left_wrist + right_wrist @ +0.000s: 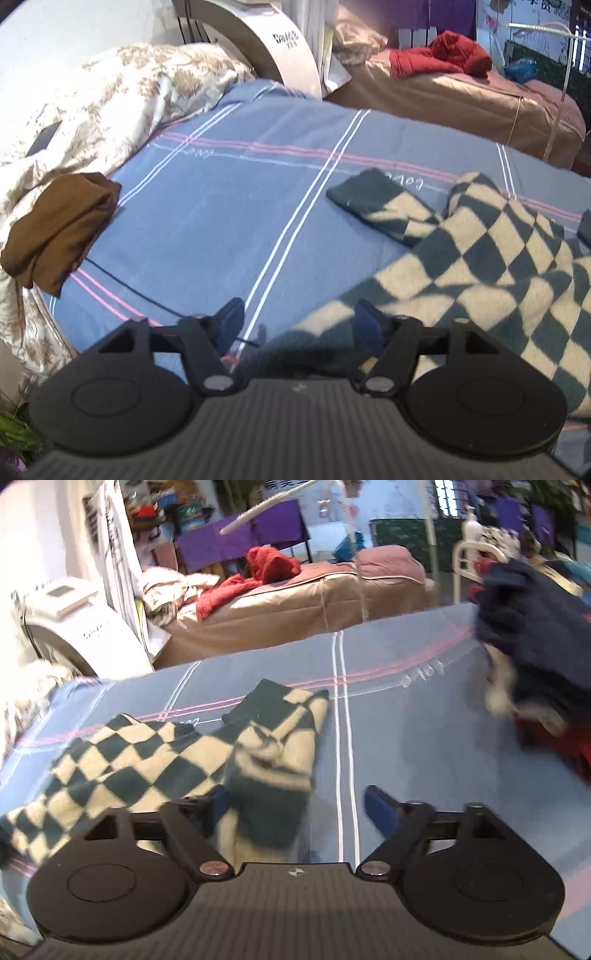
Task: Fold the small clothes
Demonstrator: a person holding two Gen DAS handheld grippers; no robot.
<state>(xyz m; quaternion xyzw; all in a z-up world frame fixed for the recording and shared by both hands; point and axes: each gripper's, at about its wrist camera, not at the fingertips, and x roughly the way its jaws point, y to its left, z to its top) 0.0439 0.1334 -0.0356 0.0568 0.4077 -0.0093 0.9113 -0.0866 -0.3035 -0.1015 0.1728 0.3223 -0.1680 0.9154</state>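
Observation:
A dark green and cream checkered garment (pixel 480 258) lies crumpled on the blue striped bed sheet (pixel 221 206), at the right of the left wrist view. My left gripper (pixel 299 326) stands open above the garment's near edge, and its pads touch nothing. In the right wrist view the same garment (pixel 166 753) spreads across the left half, with a bunched fold reaching in between the jaws. My right gripper (pixel 301 806) is open wide. Its left finger (pixel 219 805) is partly hidden against the cloth, and its right finger is over bare sheet (pixel 424 738).
A folded brown garment (pixel 59 229) sits at the sheet's left edge beside a floral duvet (pixel 110 92). A heap of dark navy and red clothes (pixel 535 646) lies at the right. Beyond are a white machine (pixel 280 44) and a second bed (pixel 461 96) with red clothing.

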